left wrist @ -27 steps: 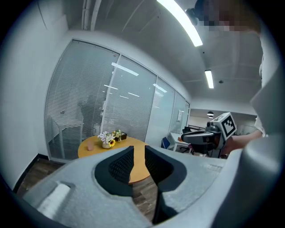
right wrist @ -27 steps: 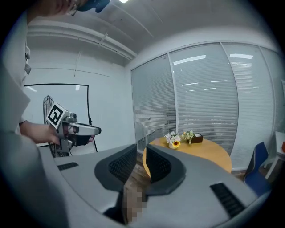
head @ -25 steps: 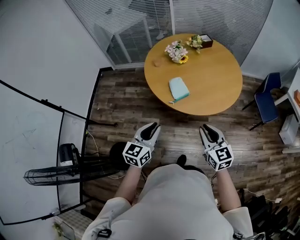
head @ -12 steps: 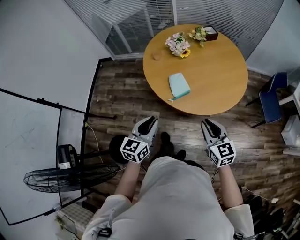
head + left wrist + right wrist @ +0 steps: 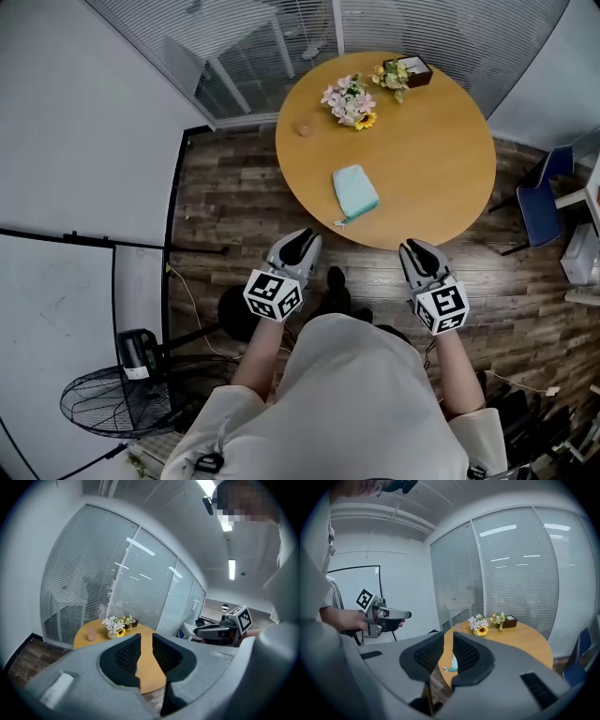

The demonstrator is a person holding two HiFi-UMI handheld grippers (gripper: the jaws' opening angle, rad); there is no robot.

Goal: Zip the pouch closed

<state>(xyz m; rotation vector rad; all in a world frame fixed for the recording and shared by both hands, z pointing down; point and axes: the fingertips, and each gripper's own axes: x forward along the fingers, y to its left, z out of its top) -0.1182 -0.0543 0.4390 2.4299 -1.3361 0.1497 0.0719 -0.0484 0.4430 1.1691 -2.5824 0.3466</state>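
Note:
A light blue pouch (image 5: 356, 192) lies flat near the front edge of the round wooden table (image 5: 431, 159), its zip pull sticking out toward me. In the right gripper view only a sliver of the pouch (image 5: 453, 662) shows past the jaws. My left gripper (image 5: 302, 240) (image 5: 146, 637) and right gripper (image 5: 415, 251) (image 5: 448, 634) hang in front of my body over the wood floor, short of the table. Both have their jaws drawn close together with nothing between them. Neither touches the pouch.
On the table's far side stand a vase of flowers (image 5: 349, 101), a small pink cup (image 5: 302, 127) and a dark box with flowers (image 5: 405, 73). A blue chair (image 5: 544, 202) is at the right; a floor fan (image 5: 122, 403) and a whiteboard stand at the left.
The person has stepped toward the table, so the table and pouch sit closer to the grippers. Both grippers keep their pose in front of the body.

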